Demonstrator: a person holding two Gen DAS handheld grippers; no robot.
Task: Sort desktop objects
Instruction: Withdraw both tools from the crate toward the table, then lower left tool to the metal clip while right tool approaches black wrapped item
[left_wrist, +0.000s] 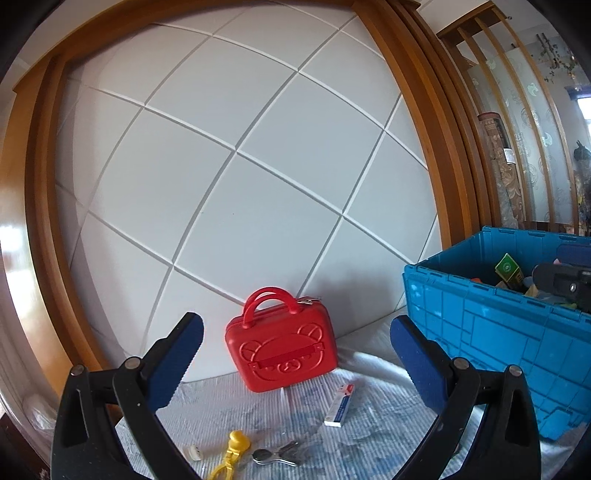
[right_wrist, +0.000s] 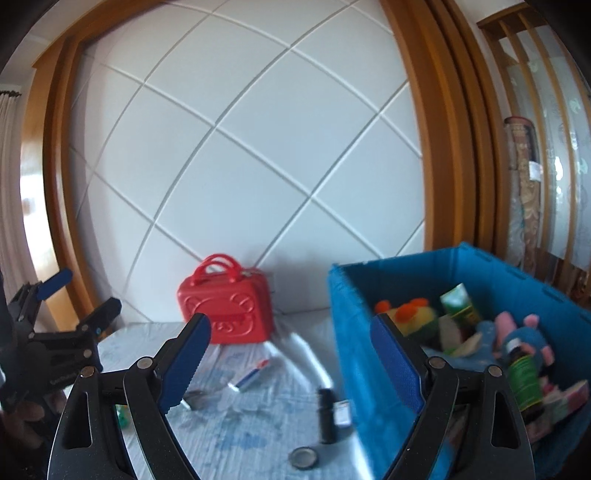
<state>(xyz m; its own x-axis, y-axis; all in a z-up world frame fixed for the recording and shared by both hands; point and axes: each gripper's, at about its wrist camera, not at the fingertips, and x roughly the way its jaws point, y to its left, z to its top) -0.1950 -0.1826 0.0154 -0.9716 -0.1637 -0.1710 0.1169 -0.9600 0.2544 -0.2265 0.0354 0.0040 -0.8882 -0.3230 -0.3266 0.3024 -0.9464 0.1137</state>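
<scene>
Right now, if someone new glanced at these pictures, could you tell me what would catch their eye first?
Probably the red case with a bear face, standing upright against the white panelled wall at the back of the cloth-covered table. Next, the big blue crate on the right, holding soft toys, boxes and a bottle. Both grippers, left and right, are open and empty.

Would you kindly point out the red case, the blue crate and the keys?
red case (left_wrist: 282, 350): left wrist view, front face.
blue crate (left_wrist: 480, 332): left wrist view, outer side wall.
keys (left_wrist: 275, 455): left wrist view, key heads.
</scene>
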